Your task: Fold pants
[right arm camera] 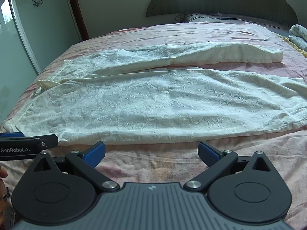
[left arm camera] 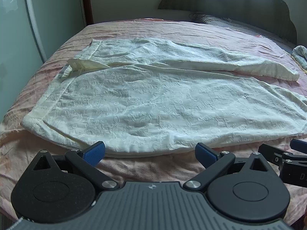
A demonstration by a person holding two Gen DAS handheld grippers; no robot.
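Nearest you in the left wrist view, your left claw (left arm camera: pixel 150 154) is spread wide and holds nothing, its two blue pads hanging just short of the near hem of the pants (left arm camera: pixel 153 99). The one pair of cream pants lies flat across the middle of the pink bed (left arm camera: pixel 144 170), waistband at the left, two legs running right; the nearer leg's end is cut off at the right edge. Your right claw (right arm camera: pixel 151 154) is likewise spread and empty, just below the pants' near edge. At the upper right, a grey pillow (right arm camera: pixel 220 18) is partly hidden behind the bed's rise.
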